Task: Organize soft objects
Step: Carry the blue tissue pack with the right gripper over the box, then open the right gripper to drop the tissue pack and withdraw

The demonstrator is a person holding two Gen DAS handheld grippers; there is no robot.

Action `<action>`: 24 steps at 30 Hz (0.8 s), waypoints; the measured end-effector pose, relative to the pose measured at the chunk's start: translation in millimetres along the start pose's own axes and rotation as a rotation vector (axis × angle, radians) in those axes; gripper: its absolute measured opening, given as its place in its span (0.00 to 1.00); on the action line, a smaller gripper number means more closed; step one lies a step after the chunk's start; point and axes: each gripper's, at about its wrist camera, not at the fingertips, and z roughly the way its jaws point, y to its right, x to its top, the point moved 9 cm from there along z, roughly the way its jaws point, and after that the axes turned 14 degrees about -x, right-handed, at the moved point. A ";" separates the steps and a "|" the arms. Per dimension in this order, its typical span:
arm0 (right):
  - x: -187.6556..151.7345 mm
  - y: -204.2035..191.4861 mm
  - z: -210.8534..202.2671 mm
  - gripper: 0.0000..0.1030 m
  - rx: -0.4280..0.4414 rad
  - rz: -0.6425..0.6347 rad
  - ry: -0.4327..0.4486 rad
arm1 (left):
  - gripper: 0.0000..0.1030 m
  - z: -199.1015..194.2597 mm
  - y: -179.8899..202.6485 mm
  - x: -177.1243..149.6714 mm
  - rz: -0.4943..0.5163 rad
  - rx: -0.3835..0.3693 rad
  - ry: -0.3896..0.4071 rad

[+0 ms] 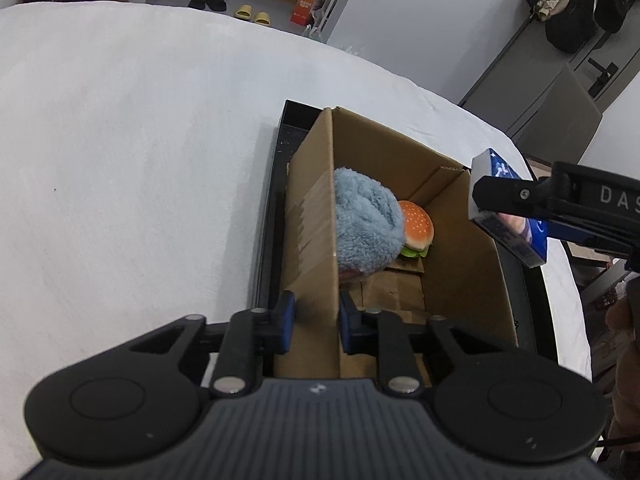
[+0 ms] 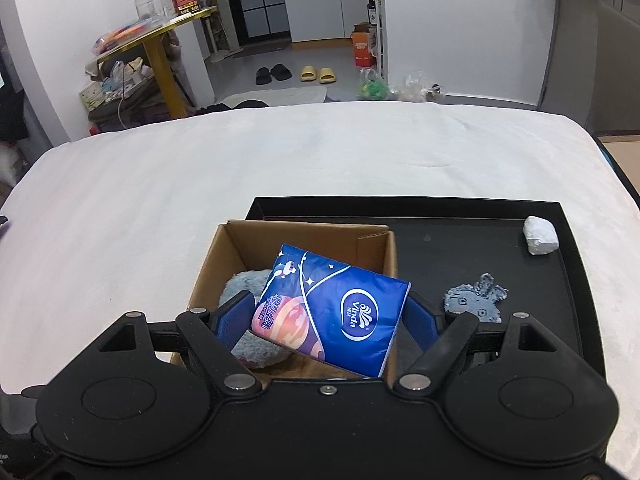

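- The cardboard box [image 1: 452,240] sat on a black tray [image 2: 480,216], and the tray sat on a table with a white cloth [image 2: 200,168].
- Two soft things were already inside the box: a fluffy blue plush [image 1: 366,220] and a toy burger [image 1: 418,226] right beside it.
- The right gripper [image 2: 332,314] held a pack of tissues [image 2: 332,308] just above the open box. Its jaws were squeezed on the pack's two sides.
- The left gripper [image 1: 314,322] had its jaws pinched on the box's near wall, most likely to keep the box from sliding.
- Two things were left on the tray outside the box: a flat grey bunny [image 2: 476,300] and a small white lump [image 2: 540,235].
- So I think the job was about half done.
- The tissue pack was shiny, smooth and blue, and it looked squishy. The plush was shaggy and round. The box was stiff and brown. The lump looked crinkly.
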 end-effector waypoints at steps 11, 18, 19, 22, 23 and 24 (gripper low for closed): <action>-6.1 3.9 5.8 0.83 -0.009 0.018 -0.003 | 0.20 -0.5 -0.8 1.3 -0.014 -0.011 -0.001; -12.5 21.1 3.9 0.84 -0.035 0.047 -0.015 | 0.20 -1.5 -1.3 0.5 -0.012 -0.003 -0.003; -14.3 23.7 3.6 0.85 -0.038 0.050 -0.016 | 0.20 -1.4 -1.5 0.7 -0.011 -0.003 -0.005; -19.5 30.8 3.2 0.88 -0.054 0.052 -0.019 | 0.20 -0.5 -1.6 1.2 -0.012 0.001 -0.010; -21.1 34.4 3.4 0.88 -0.057 0.056 -0.023 | 0.20 0.0 -1.3 1.5 -0.012 0.002 -0.012; -22.0 36.9 4.0 0.88 -0.061 0.060 -0.027 | 0.20 0.5 -1.5 1.8 -0.013 0.006 -0.014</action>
